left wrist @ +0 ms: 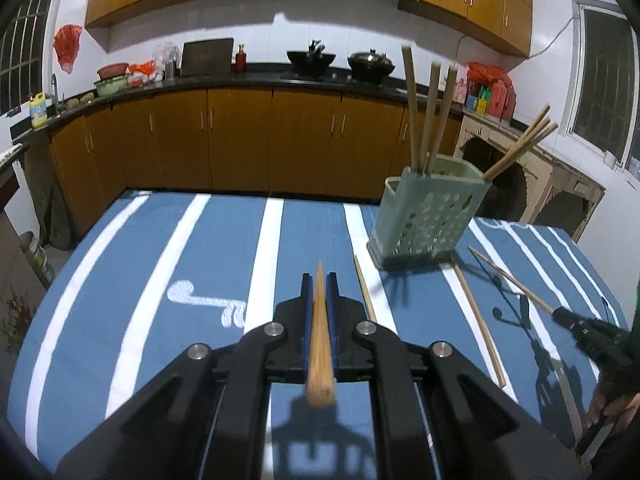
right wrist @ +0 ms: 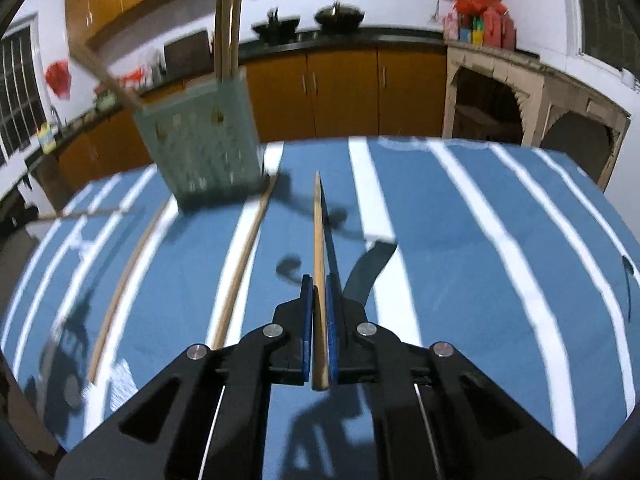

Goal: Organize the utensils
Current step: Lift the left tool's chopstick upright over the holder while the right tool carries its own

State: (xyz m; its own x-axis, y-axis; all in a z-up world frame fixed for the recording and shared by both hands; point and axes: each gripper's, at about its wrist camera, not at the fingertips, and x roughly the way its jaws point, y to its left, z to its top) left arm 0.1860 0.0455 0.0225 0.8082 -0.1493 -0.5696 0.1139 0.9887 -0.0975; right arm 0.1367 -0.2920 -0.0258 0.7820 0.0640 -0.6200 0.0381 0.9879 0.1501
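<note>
Blue cloth with white stripes covers the whole table (left wrist: 160, 240), and that's easily the biggest thing in both views. Far behind it runs a dark countertop over orange-brown cabinets (left wrist: 240, 140), with two black woks (left wrist: 311, 60) sitting on the stove at the far wall. On the far right part of the table in the left wrist view stands the pale green perforated utensil holder (left wrist: 428, 216), upright, with a bunch of chopsticks already in it (left wrist: 430, 112), three poking straight up and a few more leaning out to the right. Two loose chopsticks (left wrist: 478, 320) are lying flat on the cloth near the holder, one just right of its base running toward the near side, and a thinner-looking one (left wrist: 365, 288) just left of it. Now the grippers: the left gripper (left wrist: 319, 280) is clamped on a wooden chopstick (left wrist: 319, 344), which runs lengthwise between the blue pads with the pointed tip facing away. The right gripper (right wrist: 319, 282) is doing the same thing, squeezed onto its own chopstick (right wrist: 318, 240), tip pointing far across the table, holder (right wrist: 204, 148) off to its far left. The right wrist view is pretty motion-blurred, so finer detail there is hard to read.
</note>
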